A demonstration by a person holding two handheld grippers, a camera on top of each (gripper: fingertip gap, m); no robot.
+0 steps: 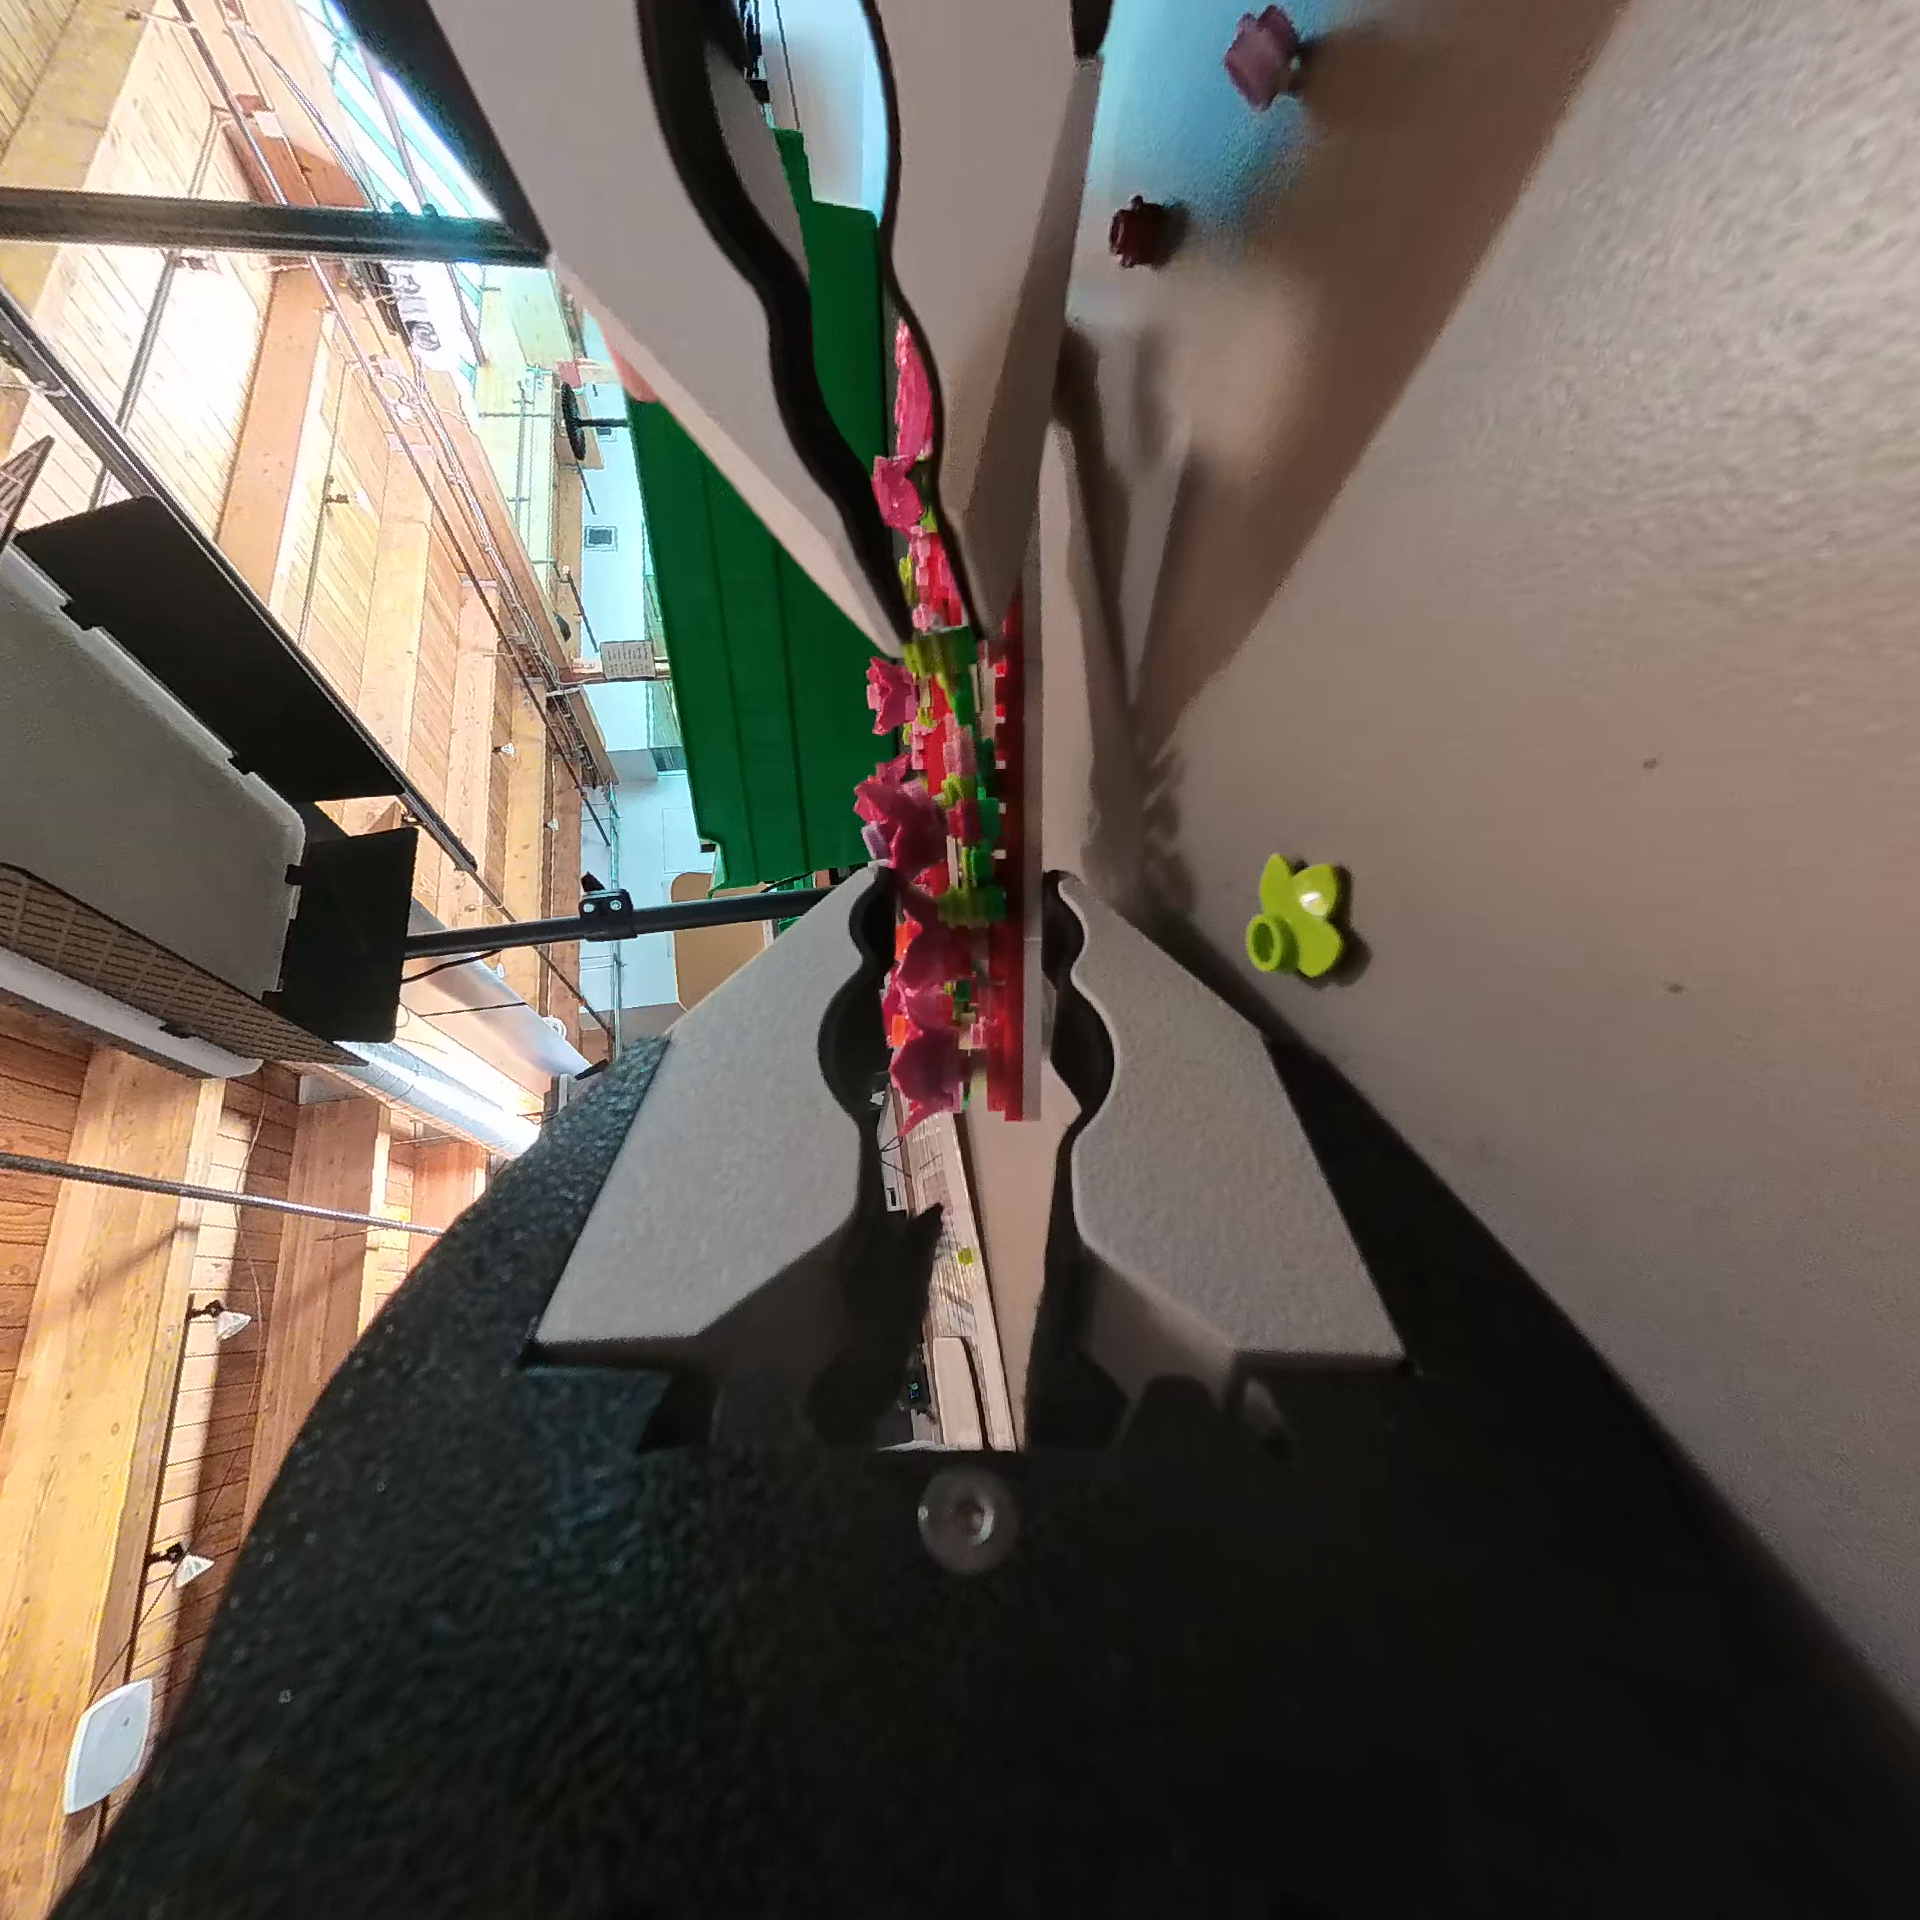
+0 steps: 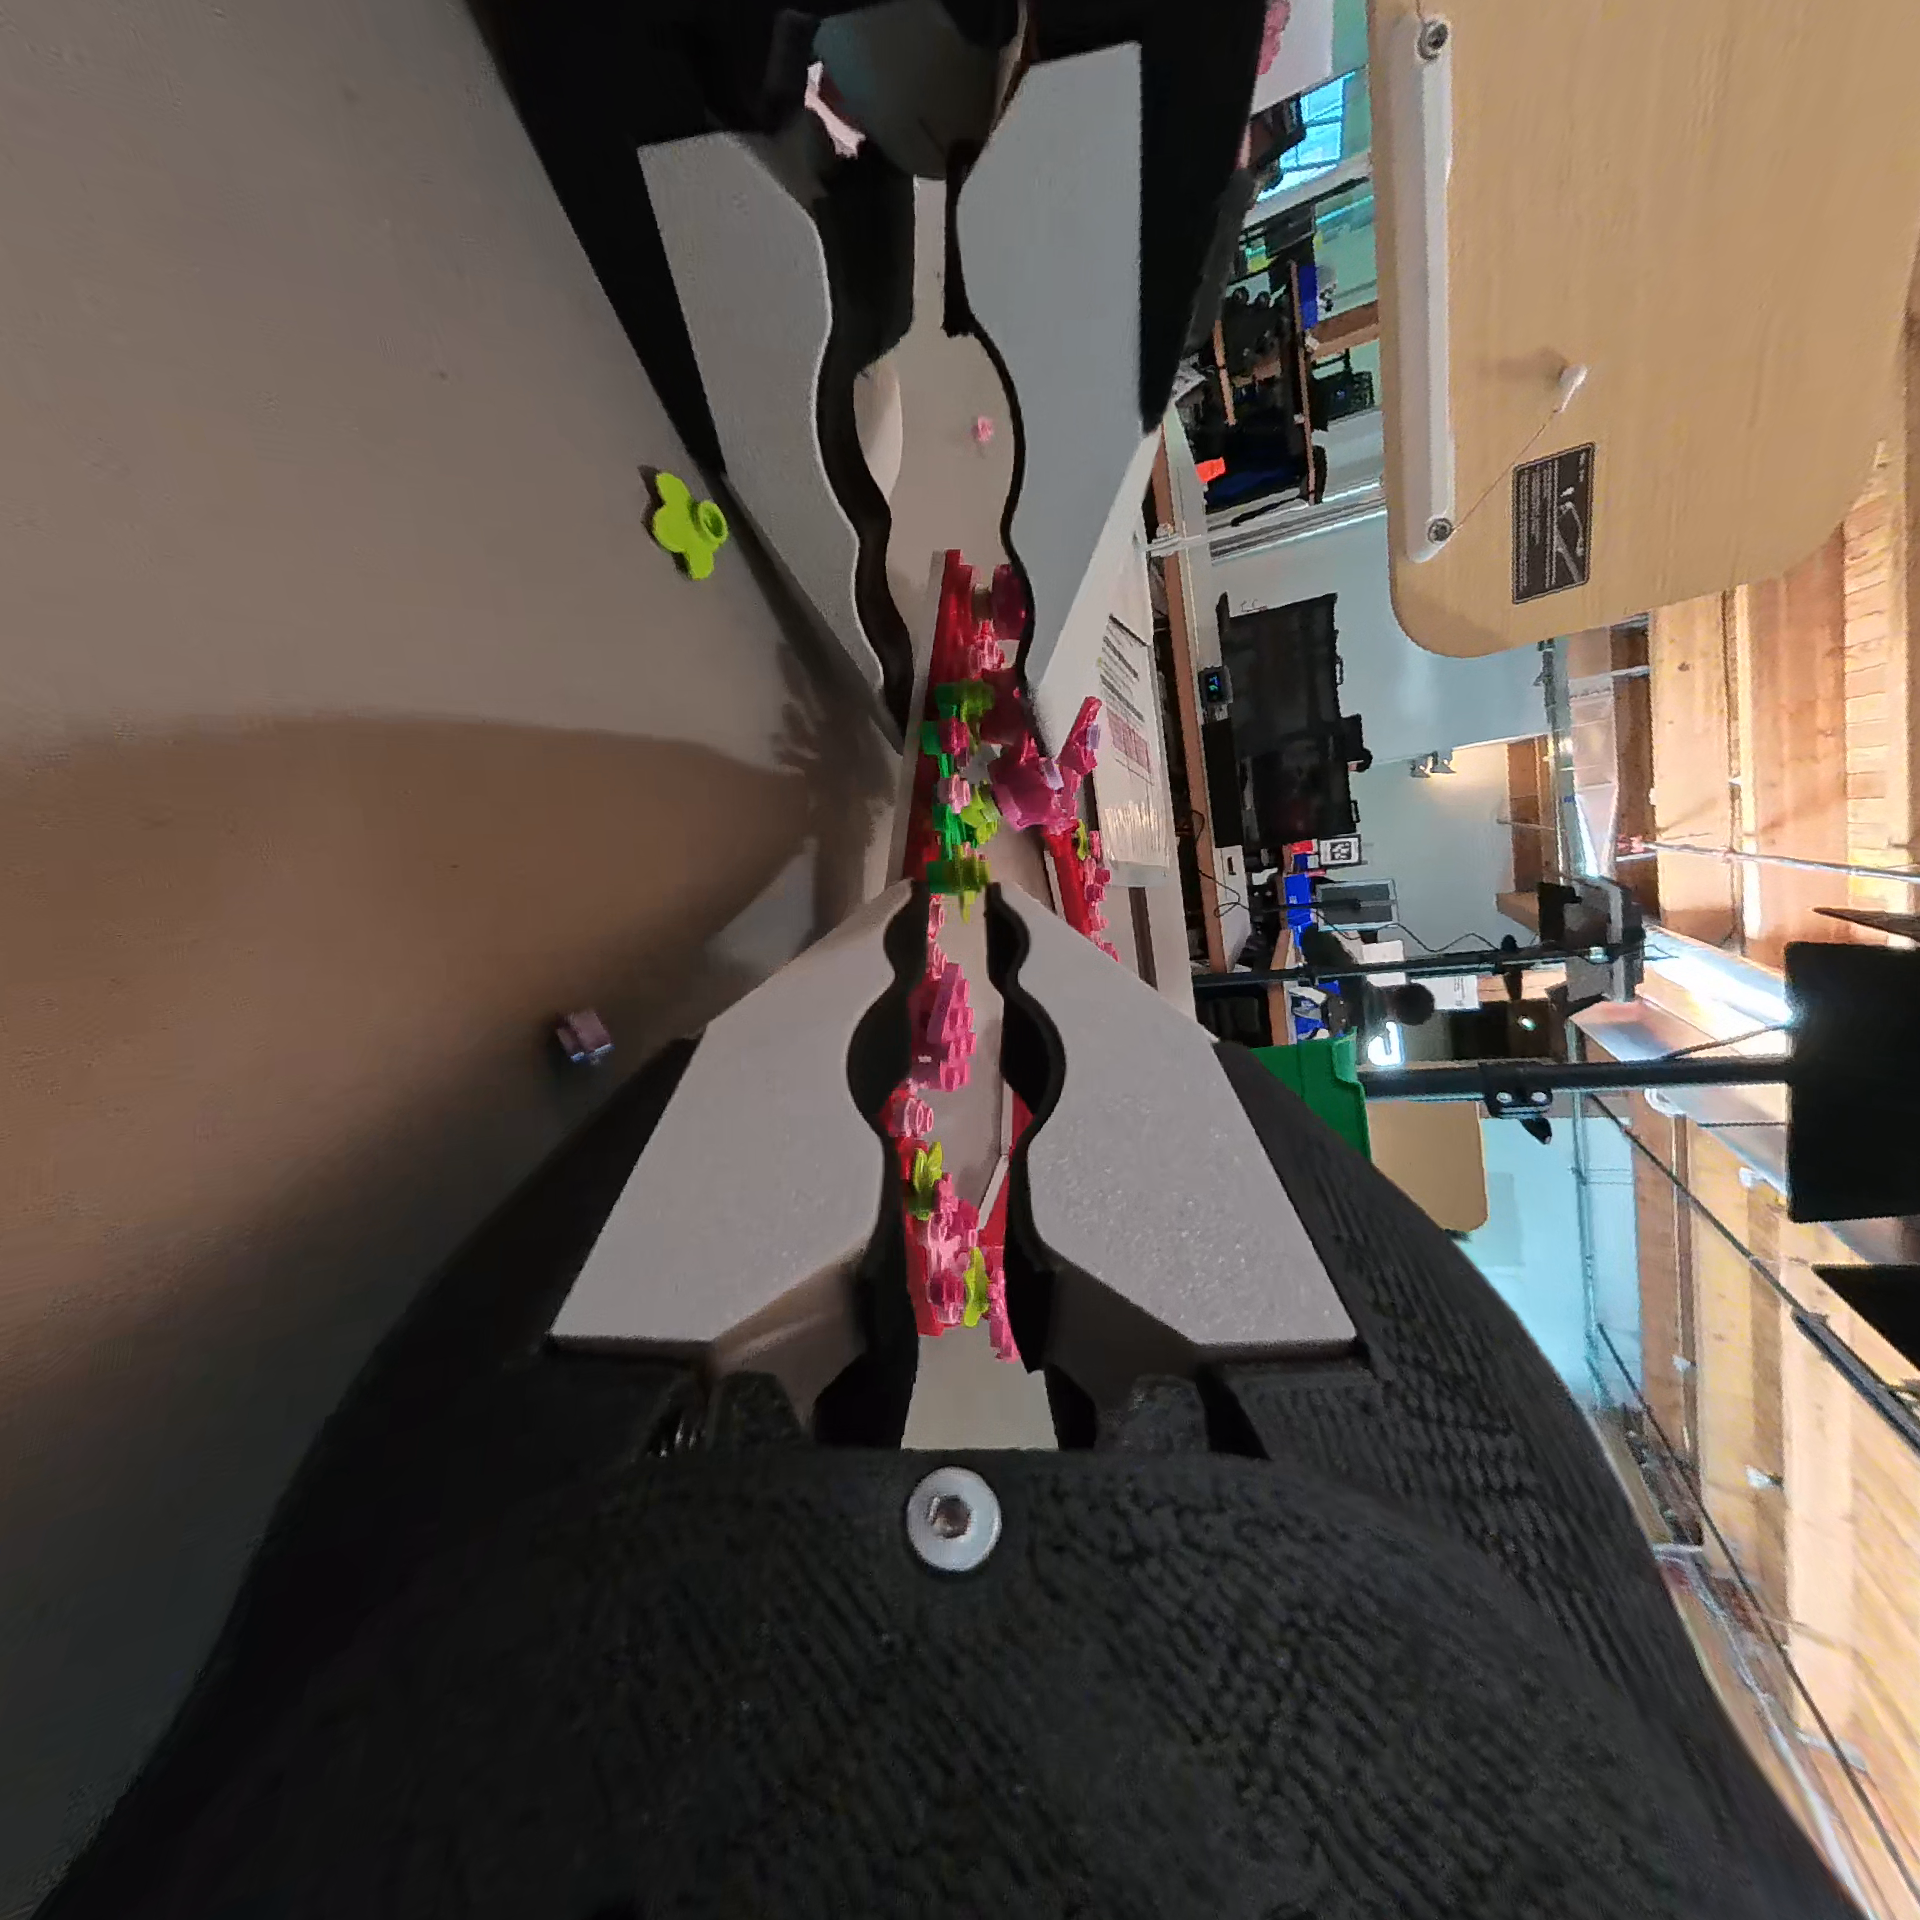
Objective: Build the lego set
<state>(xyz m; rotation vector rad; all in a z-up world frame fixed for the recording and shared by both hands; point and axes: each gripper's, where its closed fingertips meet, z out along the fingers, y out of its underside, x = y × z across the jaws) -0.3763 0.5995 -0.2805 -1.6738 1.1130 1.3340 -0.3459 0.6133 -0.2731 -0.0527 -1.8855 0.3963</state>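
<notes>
The lego model (image 1: 1006,935) is a flat red plate covered with pink, magenta and green flower pieces, and it rests on the table. My left gripper (image 1: 966,878) is shut on one end of it, one finger on the flower side and one on the plate's back. My right gripper (image 2: 954,888) is shut on the opposite end of the model (image 2: 940,1039). The two grippers face each other along the model. The right gripper (image 1: 951,629) shows at the top of the left wrist view, and the left gripper (image 2: 971,717) at the top of the right wrist view.
The table (image 1: 1558,623) is pale grey. Loose pieces lie on it: a lime green flower piece (image 1: 1299,914), also in the right wrist view (image 2: 688,523), a dark red piece (image 1: 1138,231), a purple piece (image 1: 1259,57), a lavender piece (image 2: 582,1037) and a small pink piece (image 2: 983,427). My right fingertips sit around 4 cm from my left ones. My right tips are roughly 7 cm from the lavender piece (image 2: 582,1037).
</notes>
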